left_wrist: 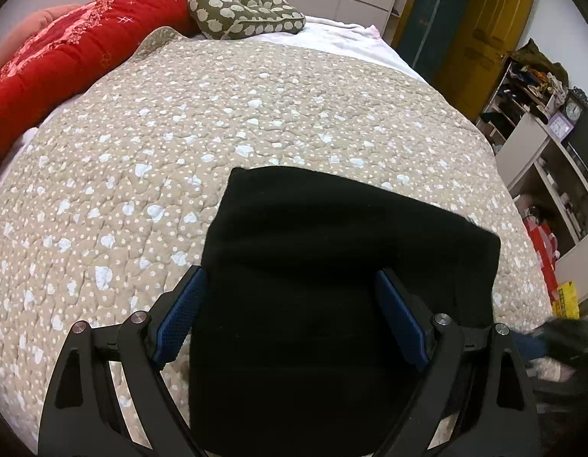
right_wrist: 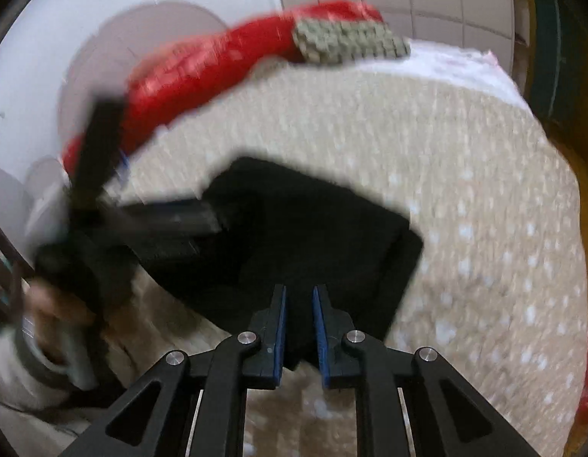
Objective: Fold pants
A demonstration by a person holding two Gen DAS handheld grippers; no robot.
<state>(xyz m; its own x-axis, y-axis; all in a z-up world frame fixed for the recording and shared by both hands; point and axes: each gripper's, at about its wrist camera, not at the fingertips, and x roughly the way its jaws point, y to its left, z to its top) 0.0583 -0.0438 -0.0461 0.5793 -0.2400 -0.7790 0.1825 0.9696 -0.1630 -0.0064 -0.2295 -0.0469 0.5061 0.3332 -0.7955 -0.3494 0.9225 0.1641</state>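
The black pants (left_wrist: 332, 259) lie folded into a thick rectangle on the beige dotted quilt (left_wrist: 179, 133). My left gripper (left_wrist: 290, 278) is open, its blue pads wide apart on either side of the near end of the pants. In the blurred right wrist view the pants (right_wrist: 294, 236) lie ahead, and my right gripper (right_wrist: 298, 293) hovers over their near edge with its blue pads a narrow gap apart and nothing between them. The left gripper (right_wrist: 149, 221) shows at the left there, held by a hand.
A red comforter (left_wrist: 65, 49) and an olive patterned pillow (left_wrist: 244, 11) lie at the far end of the bed. Shelves with clutter and a clock (left_wrist: 537, 114) stand to the right, beside a yellow door (left_wrist: 484, 30).
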